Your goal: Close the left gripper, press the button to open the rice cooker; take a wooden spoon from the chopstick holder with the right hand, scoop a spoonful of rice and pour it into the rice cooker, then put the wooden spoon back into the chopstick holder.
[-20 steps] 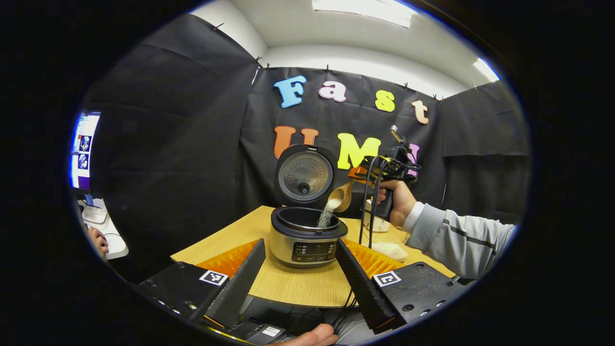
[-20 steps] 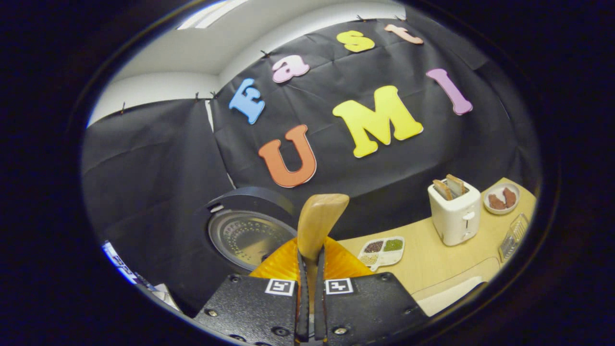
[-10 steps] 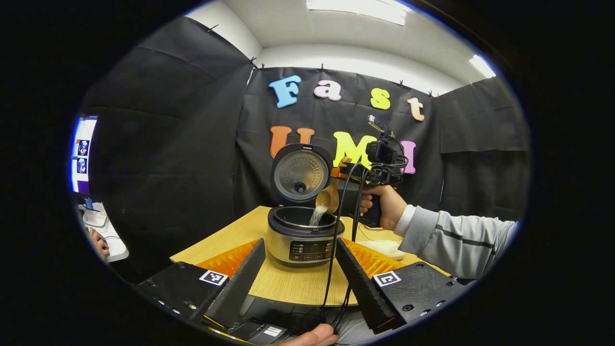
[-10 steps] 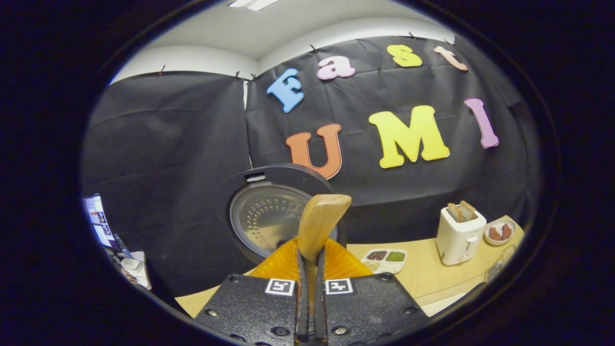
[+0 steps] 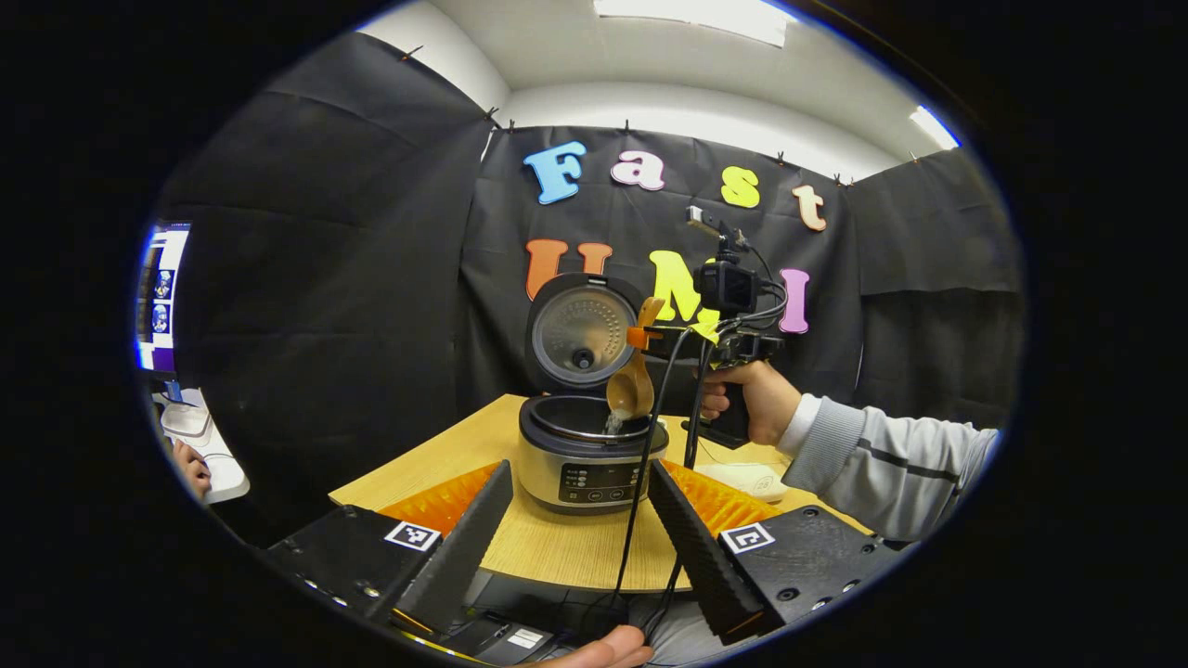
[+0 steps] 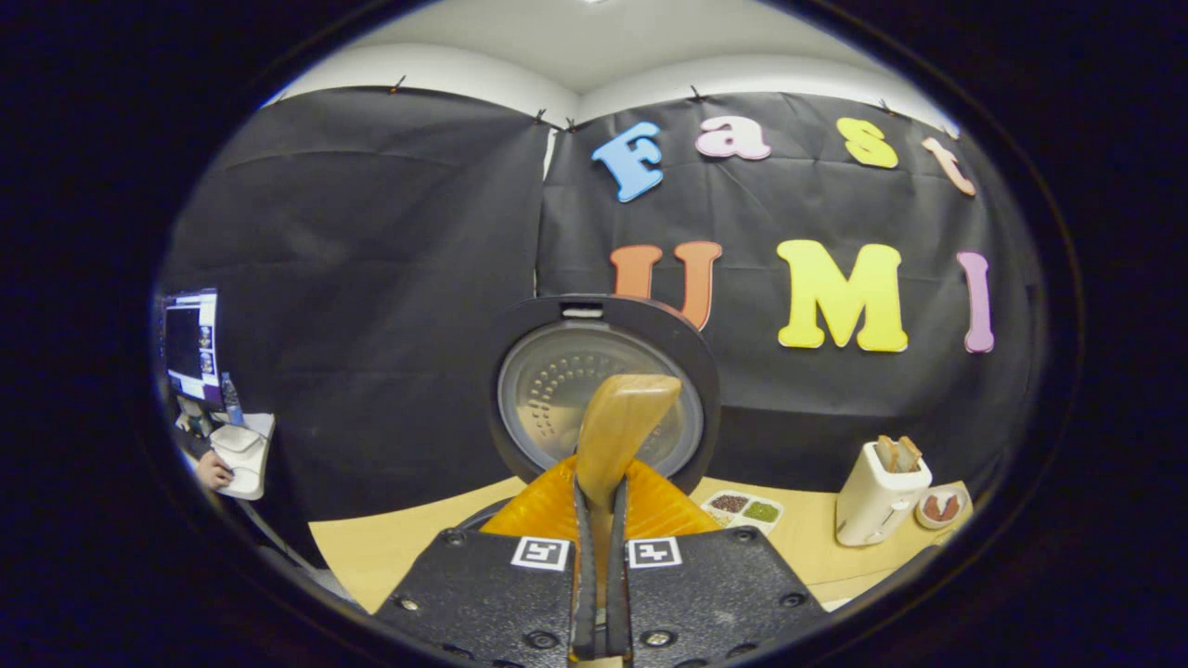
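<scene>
Both fingers of right gripper (image 6: 597, 594) still pinch spoon (image 5: 633, 385), now steeper over cooker (image 5: 590, 455); rice stream thinner; left gripper (image 5: 580, 543) spread.

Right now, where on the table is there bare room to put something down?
Bare tabletop lies in front of the rice cooker and left of it toward the table's corner. The far right side is crowded: sectioned dish, toaster, small bowl.

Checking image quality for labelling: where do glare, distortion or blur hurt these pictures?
Left gripper view: ceiling light blows out; table edge bows. Right gripper view: wooden spoon is close and slightly soft; the toaster leans near the rim.
</scene>
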A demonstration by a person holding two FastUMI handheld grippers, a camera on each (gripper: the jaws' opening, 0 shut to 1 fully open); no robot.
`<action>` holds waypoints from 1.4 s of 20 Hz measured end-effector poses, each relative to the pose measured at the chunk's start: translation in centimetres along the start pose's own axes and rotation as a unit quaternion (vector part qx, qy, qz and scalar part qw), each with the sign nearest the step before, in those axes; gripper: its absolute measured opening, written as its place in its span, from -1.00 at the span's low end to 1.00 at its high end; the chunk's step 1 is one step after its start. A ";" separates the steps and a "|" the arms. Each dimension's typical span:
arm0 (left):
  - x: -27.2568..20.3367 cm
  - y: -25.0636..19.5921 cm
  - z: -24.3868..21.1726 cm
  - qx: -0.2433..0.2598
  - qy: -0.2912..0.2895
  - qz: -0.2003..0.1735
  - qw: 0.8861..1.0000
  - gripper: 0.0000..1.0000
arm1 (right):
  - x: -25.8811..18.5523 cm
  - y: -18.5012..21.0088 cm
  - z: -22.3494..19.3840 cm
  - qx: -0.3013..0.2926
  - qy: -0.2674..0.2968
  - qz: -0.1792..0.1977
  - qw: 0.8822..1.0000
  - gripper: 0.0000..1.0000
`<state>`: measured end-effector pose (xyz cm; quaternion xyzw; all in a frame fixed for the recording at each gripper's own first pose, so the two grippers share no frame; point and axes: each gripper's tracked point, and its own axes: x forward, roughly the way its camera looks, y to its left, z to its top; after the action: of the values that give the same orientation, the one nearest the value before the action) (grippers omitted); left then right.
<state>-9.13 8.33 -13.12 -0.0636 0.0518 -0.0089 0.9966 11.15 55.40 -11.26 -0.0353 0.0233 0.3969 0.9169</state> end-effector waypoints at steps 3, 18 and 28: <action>0.0 0.0 -0.2 0.007 0.005 0.001 1.000 0.89 | -1.4 0.1 1.4 -0.081 -0.008 -0.023 0.996 -0.80; 1.6 -4.7 0.0 -0.001 0.016 -0.014 1.000 0.89 | -7.9 -10.7 2.7 -0.134 -0.010 -0.136 0.982 -0.80; 0.9 -7.6 3.3 0.010 -0.033 -0.010 0.999 0.89 | -16.6 -23.5 4.5 -0.077 -0.014 -0.206 0.975 -0.80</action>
<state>-7.93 1.22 -8.96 -0.0545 0.0181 -0.0174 0.9982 17.02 27.68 -4.50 -0.1043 -0.0278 0.2002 0.9738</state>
